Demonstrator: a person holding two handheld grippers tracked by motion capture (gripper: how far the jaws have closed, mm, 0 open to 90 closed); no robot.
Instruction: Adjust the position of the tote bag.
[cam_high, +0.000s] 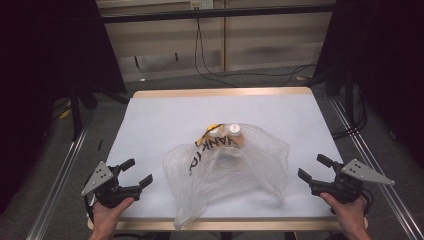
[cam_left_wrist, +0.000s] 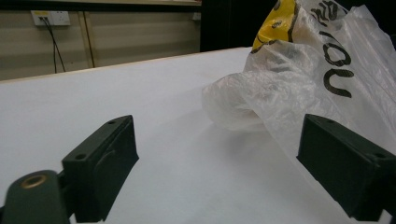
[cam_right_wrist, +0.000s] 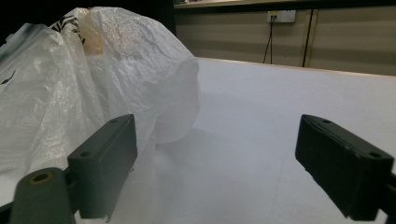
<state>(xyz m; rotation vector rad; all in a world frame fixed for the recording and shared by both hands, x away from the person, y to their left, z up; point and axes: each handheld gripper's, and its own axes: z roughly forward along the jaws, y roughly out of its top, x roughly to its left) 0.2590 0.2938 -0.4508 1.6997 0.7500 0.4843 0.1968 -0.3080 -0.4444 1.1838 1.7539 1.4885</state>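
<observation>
left tool (cam_high: 134, 172): wide, empty | right tool (cam_high: 314, 168): wide, empty | plastic bag (cam_high: 250, 165) between, slack on tabletop (cam_high: 160, 115) | risk: thin film slipping, bottles (cam_high: 227, 131) tipping

A white-topped table (cam_high: 165, 115) with a pale wood edge fills the frame's centre. Grey floor (cam_high: 165, 84) surrounds it. Beige wall panels (cam_high: 260, 45) span the top, with a wall socket (cam_high: 201, 4) and black cables (cam_high: 220, 75) trailing down. Dark curtains (cam_high: 45, 60) flank both sides.
</observation>
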